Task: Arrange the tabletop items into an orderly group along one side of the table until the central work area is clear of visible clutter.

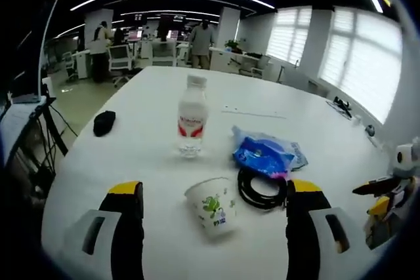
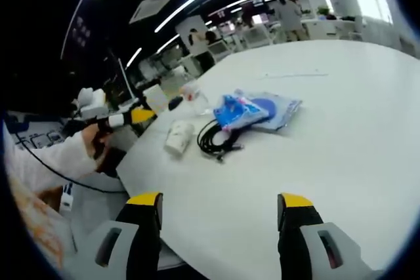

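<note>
Cup (image 1: pixel 213 206) lies between spread left fingers (image 1: pixel 125 227); right fingers (image 2: pixel 298 227) spread over bare table (image 2: pixel 341 116).

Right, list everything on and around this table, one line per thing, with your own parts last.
table: one, white, large, under everything listed here
water bottle: one, clear with red label and white cap, upright mid-table
paper cup: one, white with green print, lying on its side at the near edge
cable: one coil, black, right of the cup, touching the blue bag
plastic bag: one, blue, right of the bottle
mouse: one, black, left part of the table
people: a few, standing among desks in the background
left gripper: black with yellow tips, open, jaws either side of the cup
right gripper: same colours, open, over bare table
</note>
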`<state>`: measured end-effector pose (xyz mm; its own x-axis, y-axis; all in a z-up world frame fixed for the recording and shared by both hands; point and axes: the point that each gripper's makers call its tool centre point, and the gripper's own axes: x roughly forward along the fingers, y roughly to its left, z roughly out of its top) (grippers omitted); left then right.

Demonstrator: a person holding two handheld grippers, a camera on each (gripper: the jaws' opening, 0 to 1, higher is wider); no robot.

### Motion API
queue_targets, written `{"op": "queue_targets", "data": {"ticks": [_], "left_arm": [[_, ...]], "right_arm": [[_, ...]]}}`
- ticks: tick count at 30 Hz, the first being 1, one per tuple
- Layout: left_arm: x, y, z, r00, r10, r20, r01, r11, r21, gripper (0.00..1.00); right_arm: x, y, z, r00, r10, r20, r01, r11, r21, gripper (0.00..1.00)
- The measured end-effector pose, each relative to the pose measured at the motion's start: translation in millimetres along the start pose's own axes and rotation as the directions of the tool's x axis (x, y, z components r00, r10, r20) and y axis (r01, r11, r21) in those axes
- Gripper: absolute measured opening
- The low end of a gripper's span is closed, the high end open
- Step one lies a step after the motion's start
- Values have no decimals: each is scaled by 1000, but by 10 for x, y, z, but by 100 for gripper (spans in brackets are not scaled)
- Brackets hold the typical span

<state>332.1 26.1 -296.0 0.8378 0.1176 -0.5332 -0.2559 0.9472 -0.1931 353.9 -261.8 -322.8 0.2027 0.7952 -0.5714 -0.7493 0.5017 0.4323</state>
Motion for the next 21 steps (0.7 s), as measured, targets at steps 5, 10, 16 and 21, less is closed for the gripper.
{"op": "queue_targets", "data": {"ticks": [5,10,16,21], "left_arm": [[-88,-90,-64,1000,-4,5,4,1000,-26,90],[-153,-159,-160,1000,-18,10,18,998,-55,90],[-271,-139,-217,999,-22,26,24,996,-83,90],[-396,-113,-320,999,-22,29,25,995,-94,90]], "right_arm": [[-19,-9,-21,1000,-7,-1,7,1000,6,72],[-60,-22,-35,1000,-20,6,20,999,26,72],[-85,-21,-30,999,-43,17,42,998,37,72],[-80,36,-47,998,-57,10,57,998,35,72]]}}
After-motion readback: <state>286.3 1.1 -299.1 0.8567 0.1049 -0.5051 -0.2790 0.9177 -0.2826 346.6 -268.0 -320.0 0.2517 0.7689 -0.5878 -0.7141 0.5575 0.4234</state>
